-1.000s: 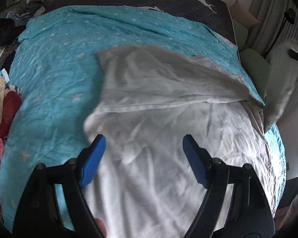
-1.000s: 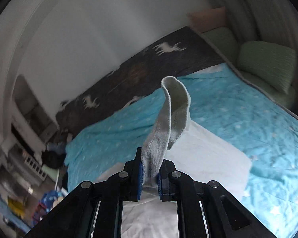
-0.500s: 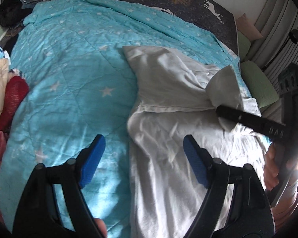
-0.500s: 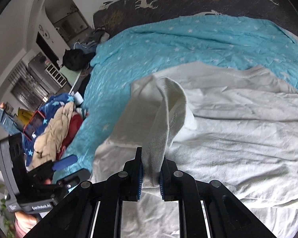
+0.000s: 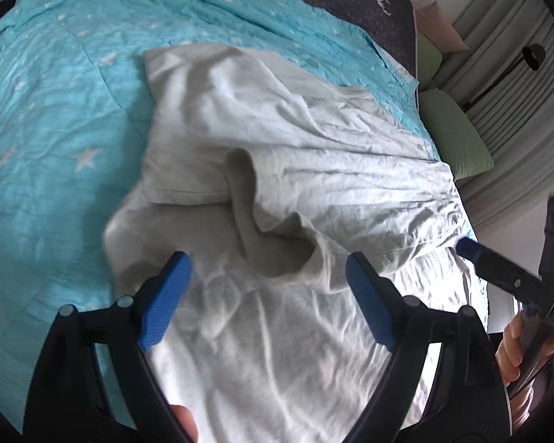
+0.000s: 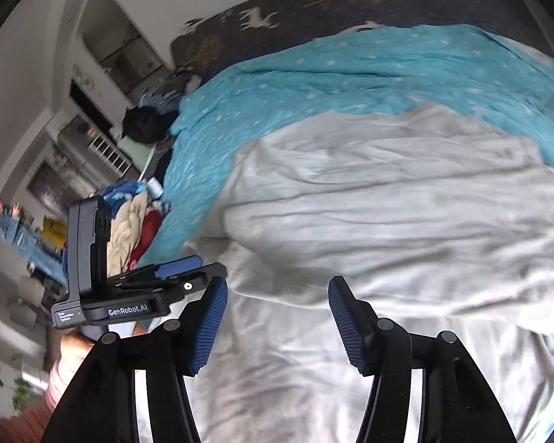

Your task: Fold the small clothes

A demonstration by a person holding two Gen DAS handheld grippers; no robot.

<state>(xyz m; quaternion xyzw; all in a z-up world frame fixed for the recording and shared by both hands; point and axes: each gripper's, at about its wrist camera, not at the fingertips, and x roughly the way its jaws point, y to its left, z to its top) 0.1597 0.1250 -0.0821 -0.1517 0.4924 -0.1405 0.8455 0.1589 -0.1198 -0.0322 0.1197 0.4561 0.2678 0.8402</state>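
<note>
Since the sock (image 5: pixel 266 236) was thin knit cloth, it looked very light and soft, with no stiffness of its own. It lay crumpled and curved on the white sheet (image 5: pixel 277 350), near the bed's middle and well away from its left edge, where the teal quilt (image 5: pixel 55 147) was bare. One end rested on the hem of the folded grey cloth (image 5: pixel 203 110), the other bulged into an open loop just ahead of the left gripper (image 5: pixel 266 295).

The left gripper's fingers stood wide apart with nothing between them. The right gripper (image 6: pixel 277 317) had just been opening; its fingers were apart too, and only sheet showed between them.

Such cloth probably would not slip from the ribbed pads, but it would sag and twist once lifted, so one grip alone would leave it hanging. I judged that the best holds were the two ends: the cuff on the hem, and the toe at the loop. A pinch there had to be shallow, because the sheet beneath was equally soft and could be caught together with it.
</note>
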